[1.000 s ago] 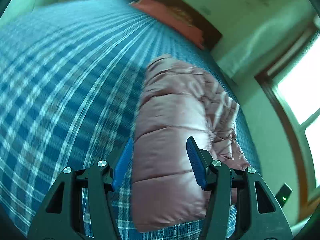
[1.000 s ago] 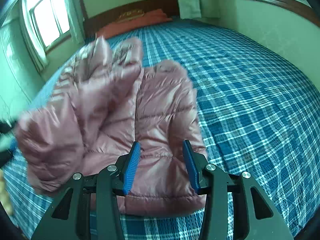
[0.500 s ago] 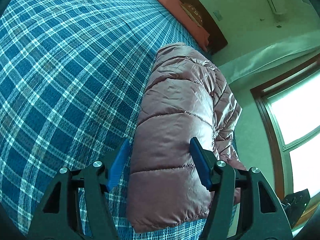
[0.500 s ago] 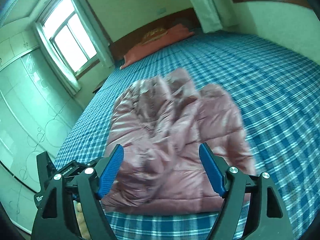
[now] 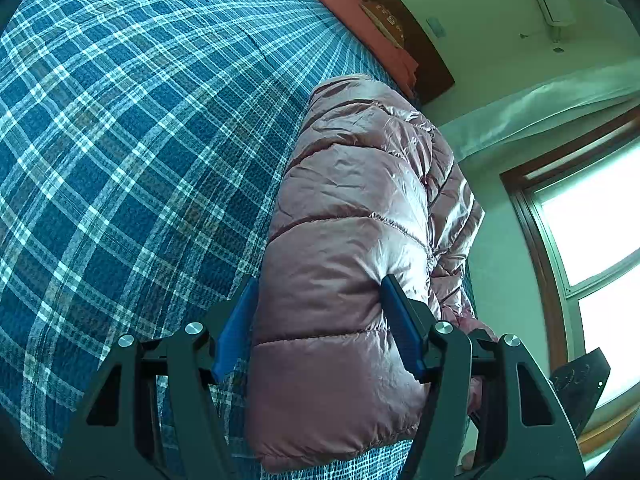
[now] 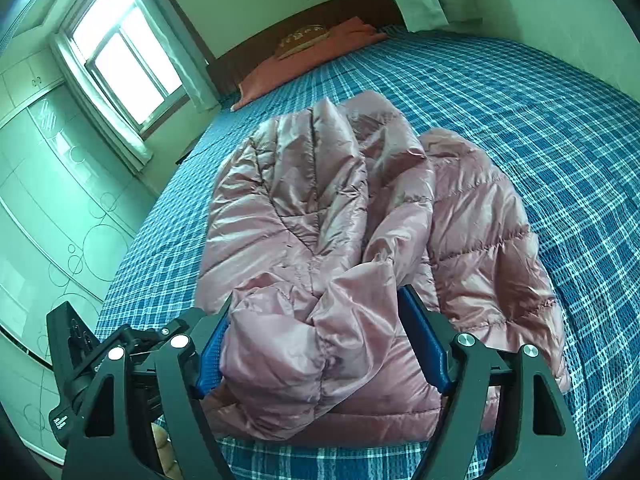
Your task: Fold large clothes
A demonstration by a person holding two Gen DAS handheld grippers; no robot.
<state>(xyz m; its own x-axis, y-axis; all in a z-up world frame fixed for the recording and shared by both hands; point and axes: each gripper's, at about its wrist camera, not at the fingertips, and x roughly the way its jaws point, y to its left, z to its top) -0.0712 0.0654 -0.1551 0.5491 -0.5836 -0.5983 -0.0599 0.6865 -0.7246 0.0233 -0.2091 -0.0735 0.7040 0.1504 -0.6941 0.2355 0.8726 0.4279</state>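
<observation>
a bedroom, blue plaid bed (image 6: pixel 540 128) under a pink puffer jacket (image 6: pixel 320 208) lying near the foot edge, partly folded. left gripper (image 5: pixel 316 320) and right gripper (image 6: pixel 316 336) both spread wide, gripping nothing (sleeve bunched between the right fingers). best to pinch the cuff firmly, lay it flat across.

My view: home bedroom. Bed with blue plaid cover (image 6: pixel 540 128), orange pillow (image 6: pixel 312 60) against dark headboard (image 6: pixel 304 24) at 12 o'clock; curtained window (image 6: pixel 124 56) at 10; wardrobe doors (image 6: pixel 48 208) at 9.
</observation>
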